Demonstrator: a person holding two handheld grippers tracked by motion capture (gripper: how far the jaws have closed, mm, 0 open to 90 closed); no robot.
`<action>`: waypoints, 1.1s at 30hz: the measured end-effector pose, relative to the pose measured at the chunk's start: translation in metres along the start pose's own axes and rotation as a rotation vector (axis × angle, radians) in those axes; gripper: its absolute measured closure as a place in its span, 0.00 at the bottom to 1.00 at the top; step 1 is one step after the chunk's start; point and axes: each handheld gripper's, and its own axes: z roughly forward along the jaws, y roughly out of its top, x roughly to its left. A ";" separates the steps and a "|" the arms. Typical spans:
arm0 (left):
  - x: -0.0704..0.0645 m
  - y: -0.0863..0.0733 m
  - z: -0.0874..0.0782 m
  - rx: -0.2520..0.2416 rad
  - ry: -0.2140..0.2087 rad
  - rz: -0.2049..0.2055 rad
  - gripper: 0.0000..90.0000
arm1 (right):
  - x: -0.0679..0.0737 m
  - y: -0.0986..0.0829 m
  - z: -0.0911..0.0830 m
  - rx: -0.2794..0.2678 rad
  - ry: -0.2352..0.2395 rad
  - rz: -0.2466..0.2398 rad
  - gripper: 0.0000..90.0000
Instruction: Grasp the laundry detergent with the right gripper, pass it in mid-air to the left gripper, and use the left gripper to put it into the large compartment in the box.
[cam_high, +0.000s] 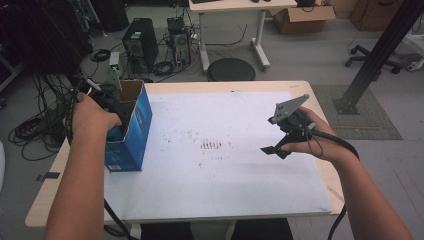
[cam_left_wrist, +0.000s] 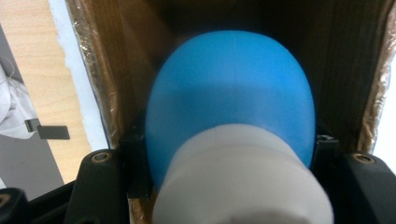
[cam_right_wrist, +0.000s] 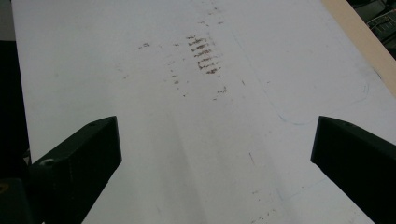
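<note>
1. The left claw (cam_left_wrist: 229, 154) is clamped on a bulb (cam_left_wrist: 231, 102) across its blue dome, just above the white base.
2. The bulb's long axis runs along the jaws, dome pointing into the open box (cam_high: 129, 131), base toward the hand.
3. The box stands at the tabletop's (cam_high: 225, 200) 9 o'clock edge; its print is too blurred to read.
4. The right claw (cam_right_wrist: 215, 154) hangs wide apart at 3 o'clock.

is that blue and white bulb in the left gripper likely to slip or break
The bulb is rounded and smooth, so it may slip or twist between the left gripper's jaws, which hold it at its sides. It looks hollow, so probably light and perhaps fragile. Set on the table, it would likely roll; inside the box it should stay put.
</note>
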 end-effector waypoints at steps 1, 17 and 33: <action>0.000 0.000 0.001 0.001 -0.002 0.002 0.42 | 0.000 0.000 0.000 0.000 0.002 0.000 0.02; 0.001 0.004 0.011 0.010 0.000 0.004 0.42 | 0.000 -0.001 0.001 0.000 -0.003 0.002 0.02; 0.003 0.005 0.012 0.003 -0.010 -0.002 0.42 | -0.001 -0.004 0.002 0.007 -0.002 0.004 0.02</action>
